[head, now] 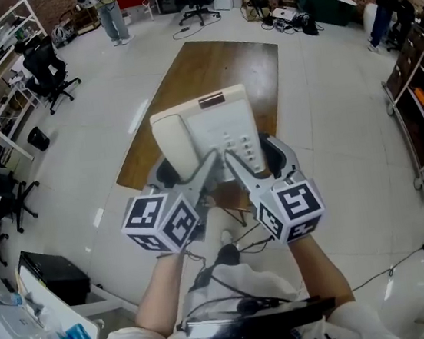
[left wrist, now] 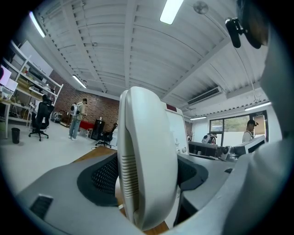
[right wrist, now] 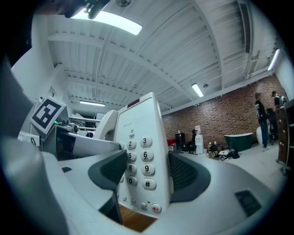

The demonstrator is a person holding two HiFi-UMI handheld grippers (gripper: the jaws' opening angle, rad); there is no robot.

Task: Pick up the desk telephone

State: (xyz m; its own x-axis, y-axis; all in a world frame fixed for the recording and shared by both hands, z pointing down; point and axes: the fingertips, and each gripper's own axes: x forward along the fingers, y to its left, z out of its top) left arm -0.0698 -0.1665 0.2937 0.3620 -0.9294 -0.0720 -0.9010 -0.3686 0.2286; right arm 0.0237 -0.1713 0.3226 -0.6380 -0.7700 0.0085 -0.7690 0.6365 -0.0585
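Telephone: cream-white desk telephone (head: 211, 130), handset on its left, held above the near end of the wooden table (head: 210, 64).
Left claw (left wrist: 147, 176): clamped on the handset (left wrist: 149, 137) side.
Right claw (right wrist: 147, 172): clamped across the keypad side.
Right gripper view alone: number keys (right wrist: 145, 155), red button (right wrist: 156, 209).
Left gripper view alone: the handset's ribbed edge.
Head view alone: the table below.

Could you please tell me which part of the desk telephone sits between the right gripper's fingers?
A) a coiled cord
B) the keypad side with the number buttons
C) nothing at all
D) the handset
B: in the right gripper view, the right gripper has its fingers closed on either side of the desk telephone, right at its number buttons.
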